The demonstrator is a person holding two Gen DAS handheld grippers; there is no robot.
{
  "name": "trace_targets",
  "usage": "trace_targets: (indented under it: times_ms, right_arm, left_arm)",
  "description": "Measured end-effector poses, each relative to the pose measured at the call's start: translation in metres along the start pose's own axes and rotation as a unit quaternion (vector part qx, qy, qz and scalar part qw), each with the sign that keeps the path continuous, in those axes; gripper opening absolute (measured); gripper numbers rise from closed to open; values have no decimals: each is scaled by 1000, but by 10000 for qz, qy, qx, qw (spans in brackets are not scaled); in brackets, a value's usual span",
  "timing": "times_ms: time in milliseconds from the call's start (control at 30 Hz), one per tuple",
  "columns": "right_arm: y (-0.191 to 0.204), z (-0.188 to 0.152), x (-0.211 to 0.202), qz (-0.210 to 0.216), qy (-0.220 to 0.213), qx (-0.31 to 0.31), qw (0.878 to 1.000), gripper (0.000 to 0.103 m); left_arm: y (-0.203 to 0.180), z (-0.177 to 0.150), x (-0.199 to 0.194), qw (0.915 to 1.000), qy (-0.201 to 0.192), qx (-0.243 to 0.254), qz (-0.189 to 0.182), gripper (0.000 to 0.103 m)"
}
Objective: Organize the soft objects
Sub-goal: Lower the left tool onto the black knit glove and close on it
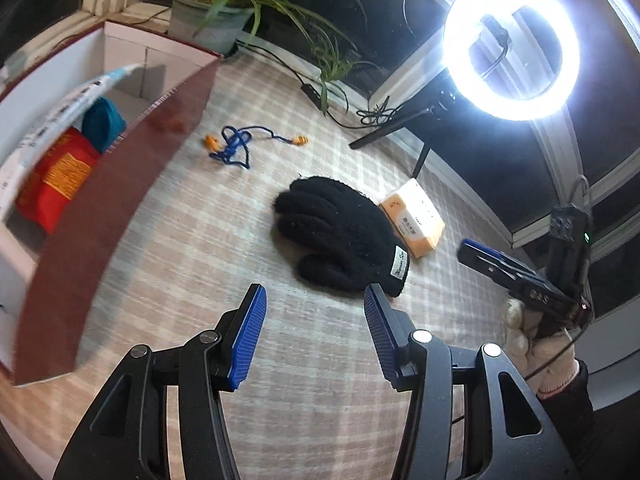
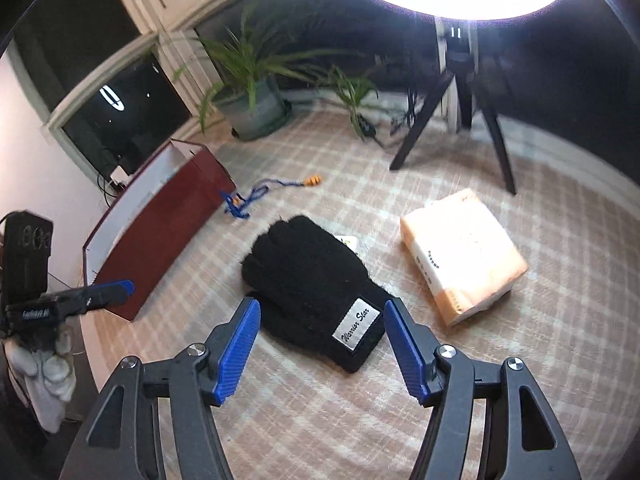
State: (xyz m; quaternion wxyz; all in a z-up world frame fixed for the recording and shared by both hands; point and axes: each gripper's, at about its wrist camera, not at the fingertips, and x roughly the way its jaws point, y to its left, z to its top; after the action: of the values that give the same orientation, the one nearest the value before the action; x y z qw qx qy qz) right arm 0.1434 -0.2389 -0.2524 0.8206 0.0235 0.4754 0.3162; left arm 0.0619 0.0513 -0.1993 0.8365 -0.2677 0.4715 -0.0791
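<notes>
You held both claws wide and empty: the left gripper [image 1: 314,296] and right gripper [image 2: 322,308] hung over the fuzzy black knitted glove [image 2: 308,280] on the checked cloth [image 2: 520,360].

Both wrist views angled down, sharing glove [image 1: 340,236].

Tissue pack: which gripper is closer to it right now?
Right. The right gripper hovers open over the black glove's cuff, the tissue pack just beyond its right finger. The left gripper sits across the glove, farther off.
</notes>
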Motion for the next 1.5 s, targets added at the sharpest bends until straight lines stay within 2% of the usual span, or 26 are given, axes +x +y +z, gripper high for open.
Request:
trace_targets:
  times_ms: [133,400,500,600,1033,1100,1200,1300,1500]
  right_arm:
    - [-8,10,28,247,275,59,9993,61]
    - [1,30,81,231,573,-282,9977,60]
    - [6,35,98,266,690,-365,9966,53]
    - [11,35,107,161,791,-491,9955,52]
    - [13,17,103,498,1130,-631,9903,51]
    - [14,17,101,389,1110,-745,9903,47]
    - [4,19,97,327,954,-523,9935,46]
    - [-11,23,96,82,841,-339,9958,47]
    - [-9,16,105,186,1075,-402,9932,47]
  left_arm:
    - [-4,-1,14,9999,81,-88,43,50]
    - [-1,5,30,9994,154,-230,188,50]
    - [0,6,34,9993,170,-240,217,50]
    - [3,6,37,9991,193,-271,245,50]
    - [5,1,57,9985,408,-292,206,50]
    - [5,2,61,9984,444,-276,224,50]
    - [5,5,66,9982,462,-282,239,50]
    - [5,10,72,9981,484,-312,233,50]
    - [8,18,92,9975,515,-369,305,50]
